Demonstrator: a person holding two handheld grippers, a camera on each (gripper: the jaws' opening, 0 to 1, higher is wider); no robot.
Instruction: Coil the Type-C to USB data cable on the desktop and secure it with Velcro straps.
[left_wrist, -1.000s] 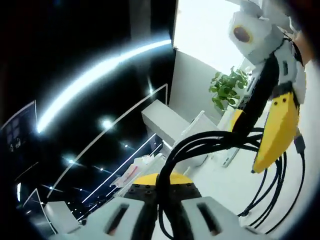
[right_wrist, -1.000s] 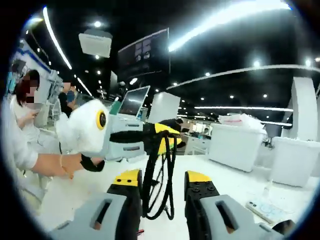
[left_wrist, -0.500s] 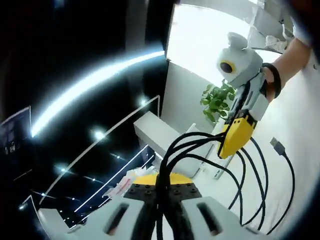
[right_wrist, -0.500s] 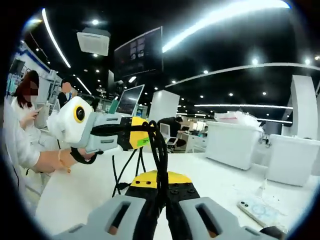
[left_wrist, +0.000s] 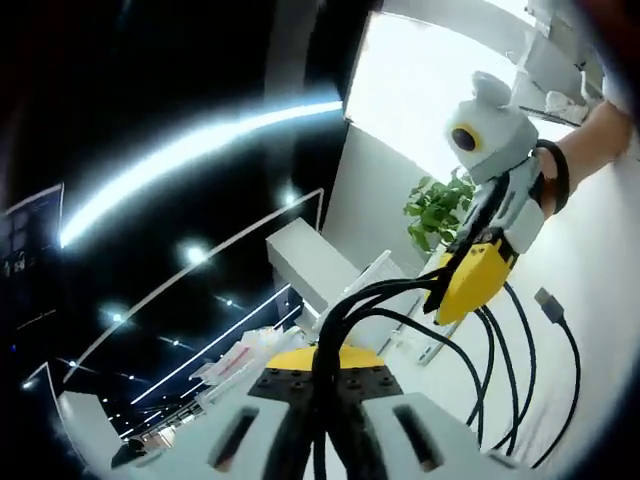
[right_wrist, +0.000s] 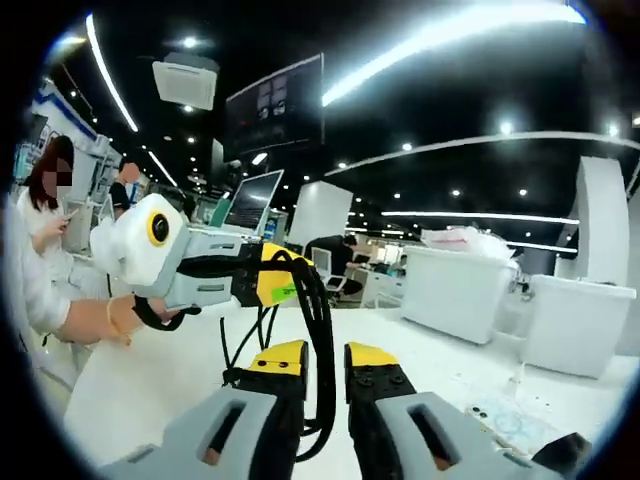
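The black cable (left_wrist: 470, 345) hung in several loops above the white desktop (right_wrist: 180, 370), its strands bunched between both grippers and its USB plug (left_wrist: 549, 305) dangling free. The left gripper (left_wrist: 322, 372) was clamped tight on the bundle. The right gripper (right_wrist: 323, 358) stood barely parted, strands running down between its jaws; whether it gripped them I couldn't tell. No Velcro strap was visible

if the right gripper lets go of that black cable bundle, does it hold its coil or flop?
Likely flops. The black cable hangs in loose separate loops below the right gripper, with the USB plug dangling free. No strap shows, so strands should spread. Probably light: the loops are thin, and the left gripper pinches them together.
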